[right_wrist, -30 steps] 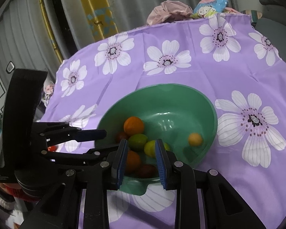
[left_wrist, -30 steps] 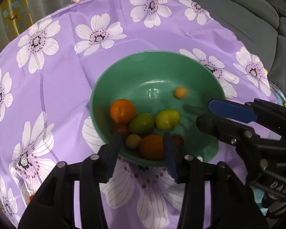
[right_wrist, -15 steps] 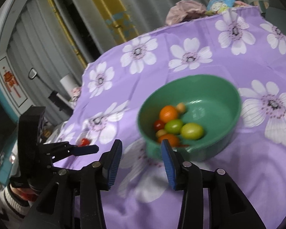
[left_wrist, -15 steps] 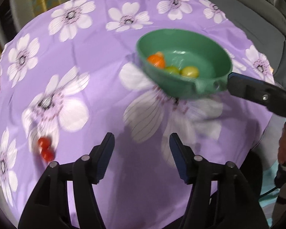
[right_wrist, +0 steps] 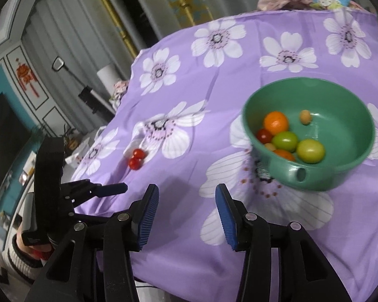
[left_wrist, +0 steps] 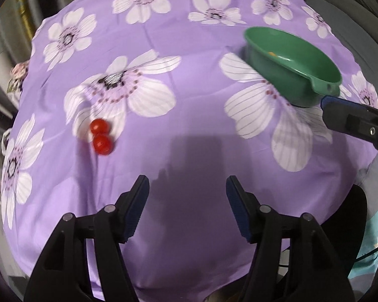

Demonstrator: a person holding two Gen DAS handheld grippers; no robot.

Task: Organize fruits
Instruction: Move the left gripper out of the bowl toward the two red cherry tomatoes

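Left wrist view: left gripper [left_wrist: 187, 206], blue pads, jaws apart and just opened wider, nothing between them, held above the near edge of a purple flowered cloth [left_wrist: 189, 151]. Two red cherry tomatoes [left_wrist: 101, 136], touching each other, lie on the cloth ahead and to the left. Green bowl [left_wrist: 297, 63], far right, with a pouring lip toward the camera.

Right wrist view: right gripper [right_wrist: 186, 216], jaws parted with nothing between them, recently opened. Bowl ahead to the right holds an orange [right_wrist: 276, 122], two green tomatoes [right_wrist: 297, 144], a red tomato [right_wrist: 263, 135] and a small yellow fruit [right_wrist: 305, 117].
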